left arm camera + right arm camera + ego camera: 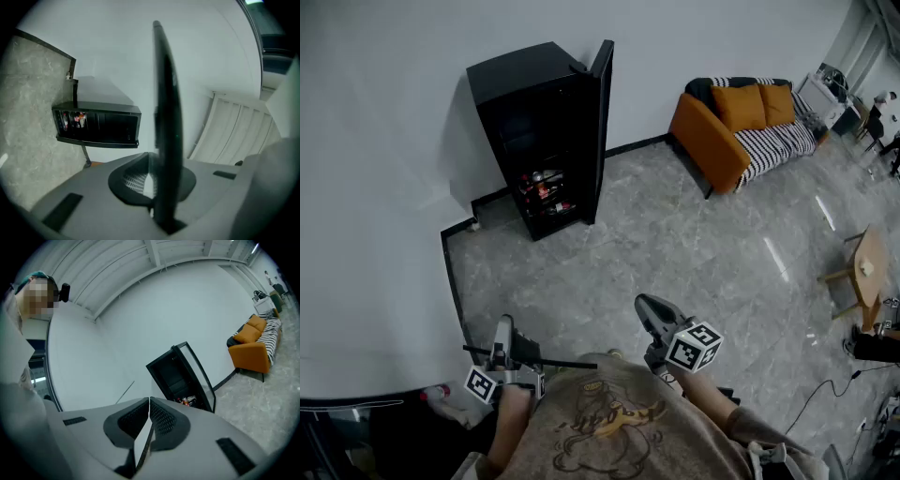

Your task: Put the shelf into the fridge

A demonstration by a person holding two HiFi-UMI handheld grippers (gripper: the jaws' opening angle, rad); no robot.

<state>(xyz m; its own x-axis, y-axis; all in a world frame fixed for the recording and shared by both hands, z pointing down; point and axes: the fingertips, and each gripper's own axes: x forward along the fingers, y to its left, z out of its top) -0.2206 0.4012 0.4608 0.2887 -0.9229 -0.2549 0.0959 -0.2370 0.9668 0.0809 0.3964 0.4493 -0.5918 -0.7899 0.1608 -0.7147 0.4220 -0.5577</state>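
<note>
While I keep both low and close: left tongs [150,161] clamped on shelf [165,117], thin dark panel seen edge-on, well short of fridge. Right tongs [149,400] closed, nothing between, apart from shelf. Fridge [546,141] black, against white wall [394,141], door [600,122] open, small items [542,187] on lower level. Orange sofa [741,127] further right.

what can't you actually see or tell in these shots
shelf: left gripper view shows it edge-on only, so its surface is unseen.
items in the fridge: too small in every view to name.
dark gear, head view's right edge: cut off by the frame.
</note>
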